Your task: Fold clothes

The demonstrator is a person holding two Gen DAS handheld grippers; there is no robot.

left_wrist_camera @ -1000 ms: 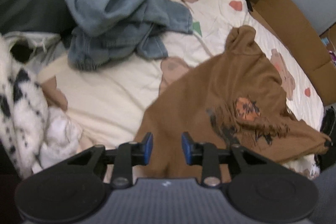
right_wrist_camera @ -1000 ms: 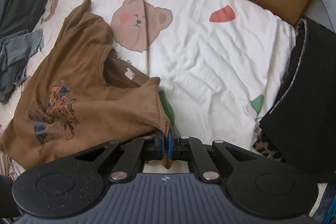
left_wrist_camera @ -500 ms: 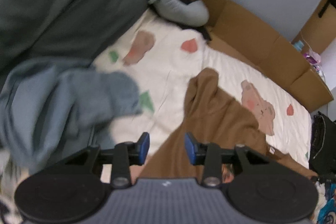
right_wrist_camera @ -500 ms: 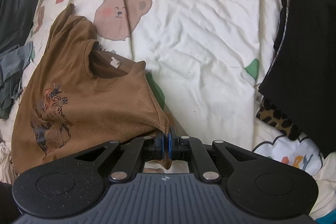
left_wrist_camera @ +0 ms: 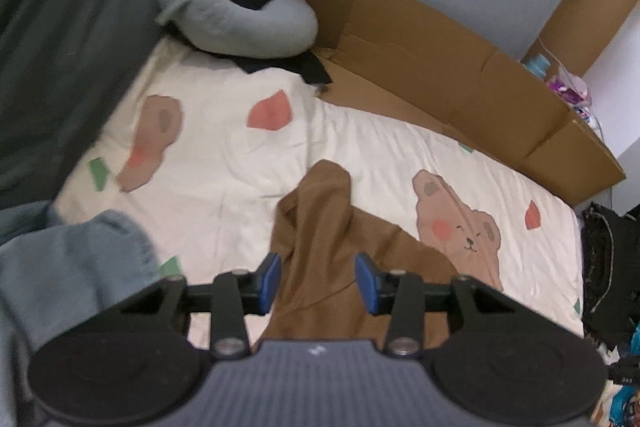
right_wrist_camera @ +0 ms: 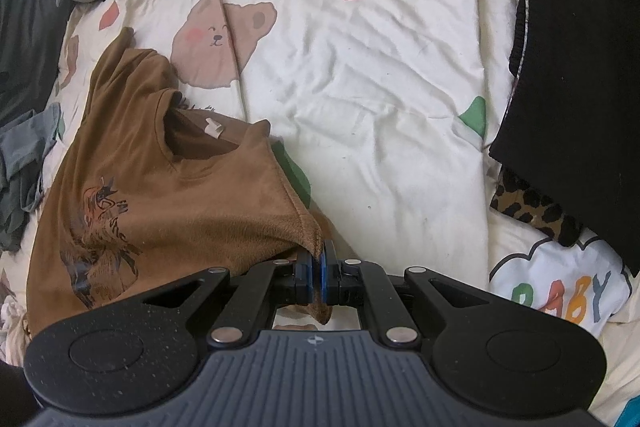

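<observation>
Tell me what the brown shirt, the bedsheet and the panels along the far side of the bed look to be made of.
Brown shirt: soft brushed knit, maybe fleece or velour; its hem looks fuzzy and matte where the right gripper pinches it.
Bedsheet: thin woven fabric, likely cotton; matte, finely creased, printed with bears.
Panels: corrugated cardboard, plain tan, with fold lines and flap edges.

bear-print quilt (right_wrist_camera: 360,75), cardboard (left_wrist_camera: 440,59), grey pillow (left_wrist_camera: 240,15)

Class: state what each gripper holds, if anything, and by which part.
Right gripper: shut on the brown printed T-shirt, pinching its sleeve hem corner. Left gripper: open above the same shirt, holding nothing.
</observation>
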